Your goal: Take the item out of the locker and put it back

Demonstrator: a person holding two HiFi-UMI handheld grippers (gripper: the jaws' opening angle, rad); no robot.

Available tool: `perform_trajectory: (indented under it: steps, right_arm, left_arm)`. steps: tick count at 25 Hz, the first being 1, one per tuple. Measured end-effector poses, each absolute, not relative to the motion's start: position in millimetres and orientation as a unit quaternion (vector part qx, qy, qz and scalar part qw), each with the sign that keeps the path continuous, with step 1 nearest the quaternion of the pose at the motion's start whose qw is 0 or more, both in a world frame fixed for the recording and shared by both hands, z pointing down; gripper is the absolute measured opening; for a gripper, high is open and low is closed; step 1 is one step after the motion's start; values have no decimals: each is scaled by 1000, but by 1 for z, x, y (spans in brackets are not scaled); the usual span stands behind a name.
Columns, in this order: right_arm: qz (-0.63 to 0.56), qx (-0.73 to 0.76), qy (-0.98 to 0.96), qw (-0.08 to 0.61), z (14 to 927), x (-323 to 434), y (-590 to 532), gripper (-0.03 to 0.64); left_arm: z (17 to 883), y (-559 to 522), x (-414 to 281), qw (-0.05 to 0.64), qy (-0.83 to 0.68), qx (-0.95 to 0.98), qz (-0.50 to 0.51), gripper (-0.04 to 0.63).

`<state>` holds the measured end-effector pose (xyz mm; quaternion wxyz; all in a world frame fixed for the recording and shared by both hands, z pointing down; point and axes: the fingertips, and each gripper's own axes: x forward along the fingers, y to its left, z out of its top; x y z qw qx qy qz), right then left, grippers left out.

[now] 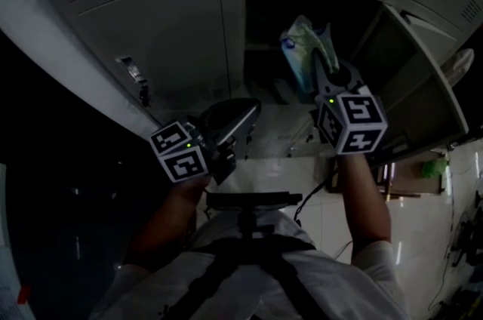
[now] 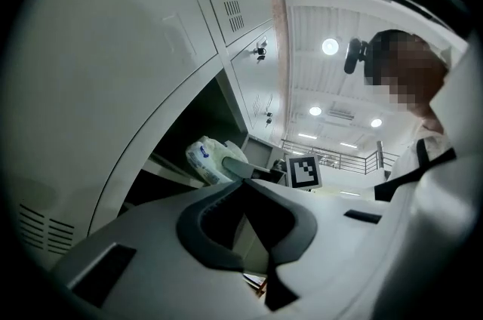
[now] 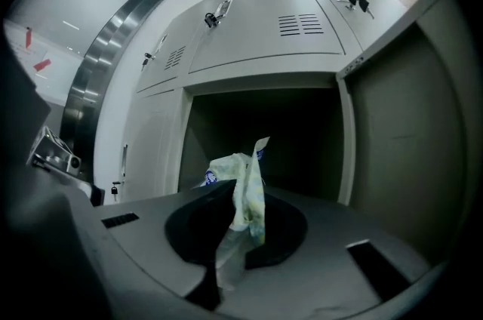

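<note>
In front of the open locker compartment, my right claw is clenched on a crumpled plastic packet.
The packet sticks up from my pinched jaws, held in the air at the compartment's mouth, with the door swung aside to the right. My left claw hangs lower, jaws together with nothing between them, below the neighbouring closed door.
</note>
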<state>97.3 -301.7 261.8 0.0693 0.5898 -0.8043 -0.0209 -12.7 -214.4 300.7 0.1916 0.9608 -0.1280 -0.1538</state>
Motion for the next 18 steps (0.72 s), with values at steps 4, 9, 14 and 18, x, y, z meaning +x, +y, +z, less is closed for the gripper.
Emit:
perform_trajectory:
  steps: [4,9,14,18]
  right_arm:
    - [-34,600,-795,87,257,95,-335,0]
    - [-37,609,-784,115,259,92,-379,0]
    - [-44,617,-771,150,257,88,-423,0]
    - [-56,619,-760,188,254,78,-459,2]
  left_arm:
    - [294,-226,-8,184,-125,962,-155,0]
    - [289,-236,-1,180,-118,965,-151,0]
    - [282,-248,1,175,-119,966,-150,0]
    - [282,-254,2,180,-119,965,-150,0]
